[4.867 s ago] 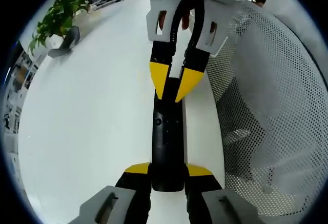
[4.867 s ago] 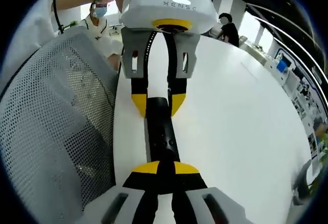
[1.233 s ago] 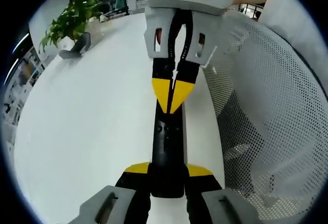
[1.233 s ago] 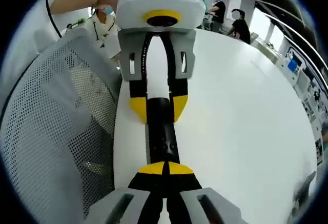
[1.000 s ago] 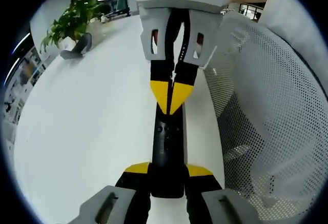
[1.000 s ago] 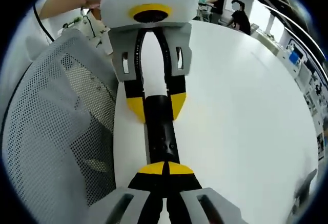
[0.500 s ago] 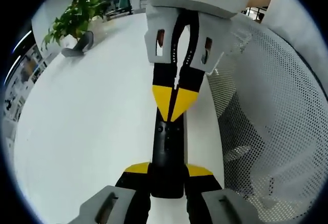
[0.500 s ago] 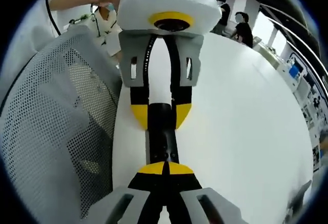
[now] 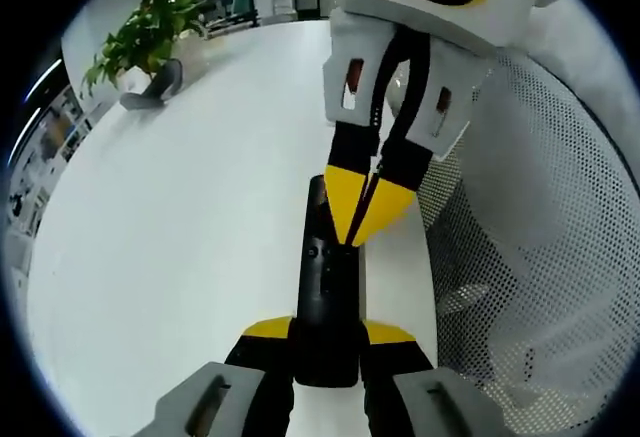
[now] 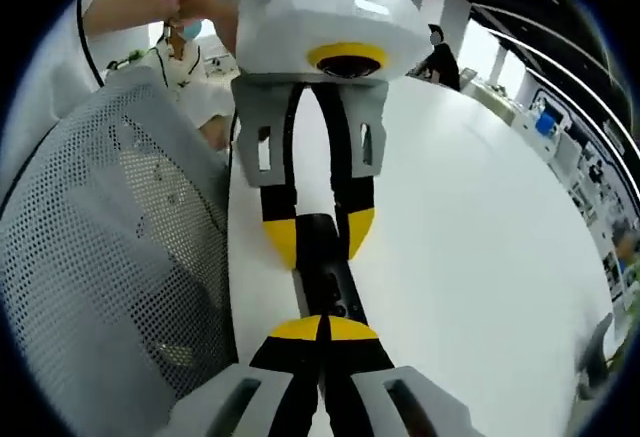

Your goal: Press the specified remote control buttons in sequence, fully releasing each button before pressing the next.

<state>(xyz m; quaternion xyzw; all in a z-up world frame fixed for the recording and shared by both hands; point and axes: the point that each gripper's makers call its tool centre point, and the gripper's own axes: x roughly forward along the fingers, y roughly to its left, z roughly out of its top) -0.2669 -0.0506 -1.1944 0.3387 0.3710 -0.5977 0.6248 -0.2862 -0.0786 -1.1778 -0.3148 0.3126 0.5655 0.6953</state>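
Right gripper (image 9: 362,225): jaws closed together into one yellow wedge, nothing between them. In the left gripper view it comes down from the top with its tip on or just above the face of the remote control (image 9: 325,287), near the small round buttons; whether it actually touches cannot be told. Black shanks, grey slotted plates, white housing above.

Left gripper (image 9: 327,335): jaws clamped on the near end of the remote control, one yellow pad on each long side. In the right gripper view the same gripper (image 10: 318,240) shows at the far end of the remote control (image 10: 335,292), its pads flanking the black body.

Remote control: slim black bar, matt plastic, flat face with a few small buttons. Its long axis runs from the left gripper straight towards the right gripper, so the two claws face each other along it. The buttons lie directly under the closed wedge; the right gripper is the nearer one to them and, by judgement, the pressing tool, with the left serving as holder.

Table (image 9: 180,217): white, smooth, faintly glossy, broad and curved at its edge.

Chair back (image 9: 540,257): pale grey mesh, finely perforated, just beside the table edge.

Potted plant (image 9: 140,42): green leaves, far corner of the table.
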